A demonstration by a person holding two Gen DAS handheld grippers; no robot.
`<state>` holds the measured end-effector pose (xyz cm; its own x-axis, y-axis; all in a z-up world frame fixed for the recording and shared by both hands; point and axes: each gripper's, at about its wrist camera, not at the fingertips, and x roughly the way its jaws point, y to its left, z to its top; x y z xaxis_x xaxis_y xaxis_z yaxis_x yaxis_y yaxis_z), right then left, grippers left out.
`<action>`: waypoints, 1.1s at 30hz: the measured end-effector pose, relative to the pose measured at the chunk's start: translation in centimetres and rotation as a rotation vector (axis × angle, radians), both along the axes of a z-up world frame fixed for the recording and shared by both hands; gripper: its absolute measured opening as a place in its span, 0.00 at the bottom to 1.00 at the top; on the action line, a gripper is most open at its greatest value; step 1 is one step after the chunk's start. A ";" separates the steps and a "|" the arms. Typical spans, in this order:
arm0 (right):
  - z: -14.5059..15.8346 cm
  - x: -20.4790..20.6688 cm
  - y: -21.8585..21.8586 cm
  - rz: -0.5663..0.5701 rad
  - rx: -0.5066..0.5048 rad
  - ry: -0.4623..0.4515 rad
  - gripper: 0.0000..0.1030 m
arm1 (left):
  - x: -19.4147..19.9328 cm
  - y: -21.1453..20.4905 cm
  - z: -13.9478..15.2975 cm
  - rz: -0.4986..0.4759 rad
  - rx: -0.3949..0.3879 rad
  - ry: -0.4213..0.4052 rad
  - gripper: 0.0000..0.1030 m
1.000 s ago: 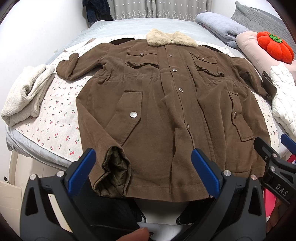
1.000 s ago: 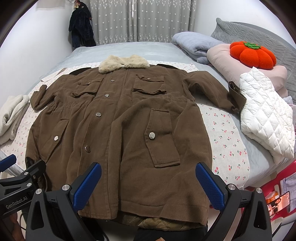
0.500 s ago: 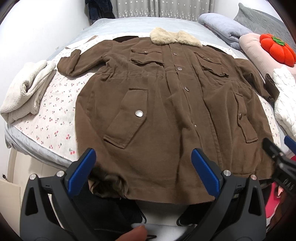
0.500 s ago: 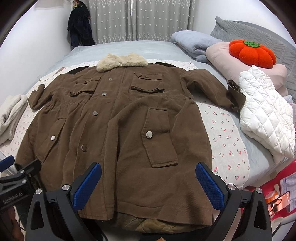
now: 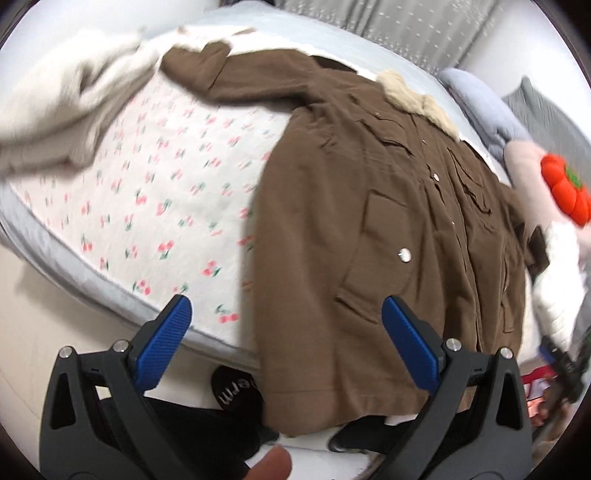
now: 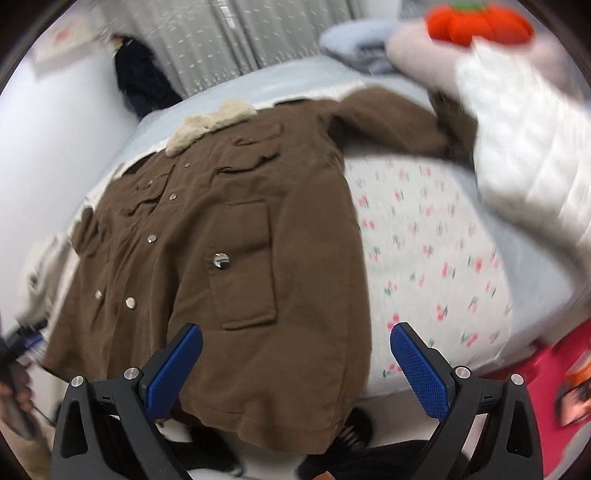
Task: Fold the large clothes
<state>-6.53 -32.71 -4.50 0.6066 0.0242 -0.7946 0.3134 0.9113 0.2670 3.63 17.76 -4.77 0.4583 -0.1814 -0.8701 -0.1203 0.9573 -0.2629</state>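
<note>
Both hand-held grippers — left (image 5: 282,341), right (image 6: 295,354) — hang open and empty by the hem of the brown coat (image 5: 388,229), spread buttoned on the bed (image 5: 122,291); its overhanging hem could drag it floorward

One brown coat (image 5: 332,229) with one cream fur collar (image 5: 417,99) lies on one bed (image 5: 122,280) under one cherry-print sheet (image 5: 155,177). Four flap pockets show on the coat, and six metal snaps can be counted in the right wrist view. There is one orange pumpkin cushion (image 6: 480,18), one white quilted jacket (image 6: 524,147), one cream knitted garment (image 5: 62,99), and two blue-padded grippers, left (image 5: 282,334) and right (image 6: 295,363).
</note>
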 end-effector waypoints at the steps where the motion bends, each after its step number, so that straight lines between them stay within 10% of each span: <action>1: -0.4 -0.3 -0.7 -0.004 0.036 -0.002 1.00 | -0.1 0.6 -0.8 -0.001 -0.046 0.028 0.99; 5: -2.3 -0.9 -2.3 -0.011 0.186 -0.009 1.00 | -0.4 1.3 -3.2 -0.066 -0.234 0.102 0.88; 9: -4.3 -1.0 -2.3 0.006 0.290 0.010 0.95 | -0.8 -0.1 -4.8 -0.139 -0.332 0.152 0.56; 13: -6.8 -0.4 -1.2 0.025 0.317 0.085 0.60 | -1.7 -0.9 -5.1 -0.158 -0.301 0.191 0.17; 16: -6.7 -0.7 -0.5 0.032 0.240 0.105 0.08 | -2.8 0.5 -3.4 -0.128 -0.285 0.116 0.16; 23: -0.9 -5.8 -3.0 -0.046 0.137 -0.021 0.05 | -3.2 2.9 -3.5 -0.074 -0.173 0.101 0.15; 30: -6.2 -4.5 -4.5 -0.170 -0.101 0.295 0.06 | -1.0 -0.2 -8.3 -0.085 0.001 0.242 0.30; 33: -5.2 -5.3 -5.4 -0.189 0.014 0.222 0.13 | -0.7 -1.2 -6.0 -0.107 0.083 0.198 0.43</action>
<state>-11.86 -38.13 -9.67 0.4131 -0.0605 -0.9087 0.5290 0.8281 0.1853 2.94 16.58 -10.77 0.2592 -0.1439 -0.9550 -0.0585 0.9847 -0.1643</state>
